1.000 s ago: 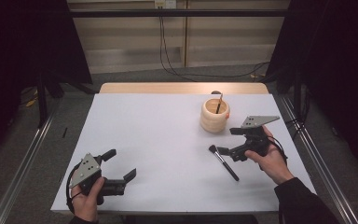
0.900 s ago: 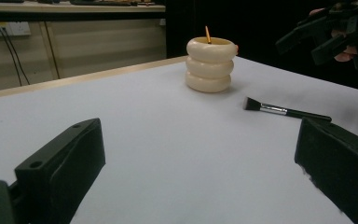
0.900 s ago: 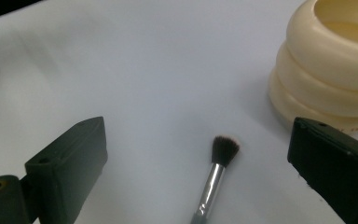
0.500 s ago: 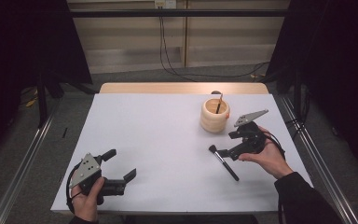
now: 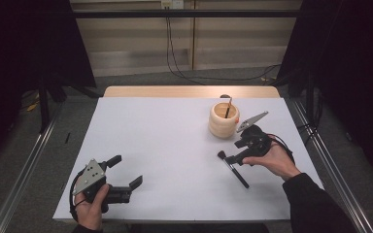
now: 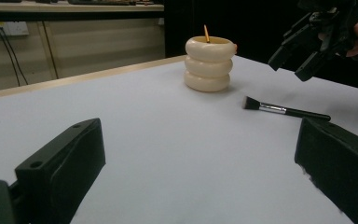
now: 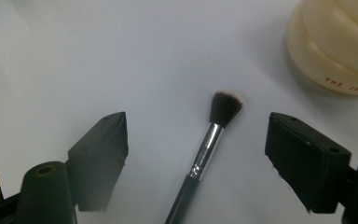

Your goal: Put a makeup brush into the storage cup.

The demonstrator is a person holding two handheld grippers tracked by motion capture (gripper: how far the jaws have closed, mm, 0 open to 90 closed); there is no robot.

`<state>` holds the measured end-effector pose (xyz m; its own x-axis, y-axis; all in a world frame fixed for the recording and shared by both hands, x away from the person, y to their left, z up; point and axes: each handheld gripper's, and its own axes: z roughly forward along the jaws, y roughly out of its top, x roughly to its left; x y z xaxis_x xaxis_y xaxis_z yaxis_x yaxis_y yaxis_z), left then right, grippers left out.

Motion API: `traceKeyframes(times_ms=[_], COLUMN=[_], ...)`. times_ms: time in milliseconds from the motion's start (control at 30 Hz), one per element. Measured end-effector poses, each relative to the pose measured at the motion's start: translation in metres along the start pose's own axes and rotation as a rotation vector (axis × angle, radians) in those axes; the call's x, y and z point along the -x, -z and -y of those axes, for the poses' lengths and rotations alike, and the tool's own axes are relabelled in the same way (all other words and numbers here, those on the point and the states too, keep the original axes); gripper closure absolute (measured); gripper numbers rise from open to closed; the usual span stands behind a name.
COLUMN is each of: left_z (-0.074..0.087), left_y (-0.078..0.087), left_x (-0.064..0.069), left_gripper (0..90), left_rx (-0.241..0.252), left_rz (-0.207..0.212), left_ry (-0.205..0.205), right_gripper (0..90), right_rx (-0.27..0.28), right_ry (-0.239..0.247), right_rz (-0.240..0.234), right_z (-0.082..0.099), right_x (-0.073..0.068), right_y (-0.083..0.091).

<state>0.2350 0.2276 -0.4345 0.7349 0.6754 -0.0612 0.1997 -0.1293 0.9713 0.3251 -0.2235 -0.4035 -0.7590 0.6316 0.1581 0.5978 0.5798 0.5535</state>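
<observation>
Grasp stage, not yet made: my right gripper [image 5: 229, 158] hovers over the black-handled makeup brush with silver ferrule [image 5: 233, 169], jaws just closing yet apart, pads clear of it. Lifting and placing into the cream ringed ceramic holder [image 5: 223, 120], at the brush's twelve o'clock, remain, I judge. Brush lies flat on the white table [image 5: 165, 141], long axis eleven to five, bristles toward eleven. My left gripper [image 5: 126, 174] rests wide open, empty.

My two grippers are chunky black things, left gripper [image 5: 126, 176] and right gripper [image 5: 229, 154], each with a grey three-cornered plate, trailing black cable, dark sleeve [image 5: 315, 206] on my right arm.
</observation>
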Motion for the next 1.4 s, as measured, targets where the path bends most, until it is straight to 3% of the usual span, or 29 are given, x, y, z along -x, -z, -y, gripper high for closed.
traceKeyframes(times_ms=[400,900,933,1067,1400], left_z=[0.001,0.001,0.0,0.0,0.0], left_y=[-0.001,-0.002,-0.001,-0.002,-0.001], left_x=[0.0,-0.001,-0.002,-0.001,-0.001], left_gripper=[1.8,1.8,1.8,1.8,1.8], left_rx=[-0.004,-0.013,-0.028,-0.024,-0.023], left_rz=[0.002,0.006,0.013,0.019,0.014], left_ry=[0.004,-0.002,-0.025,-0.02,-0.019], right_gripper=[35.0,53.4,55.8,58.6,67.0], right_rx=[-0.132,-0.334,-0.336,-0.353,-0.396], right_ry=[-0.04,-0.067,-0.071,-0.091,-0.082], right_rz=[-0.03,-0.038,-0.039,-0.031,-0.002], right_z=[-0.006,-0.013,-0.013,-0.014,-0.014], right_x=[0.007,0.011,0.011,0.013,0.011], right_y=[-0.007,-0.036,-0.037,-0.043,-0.051])
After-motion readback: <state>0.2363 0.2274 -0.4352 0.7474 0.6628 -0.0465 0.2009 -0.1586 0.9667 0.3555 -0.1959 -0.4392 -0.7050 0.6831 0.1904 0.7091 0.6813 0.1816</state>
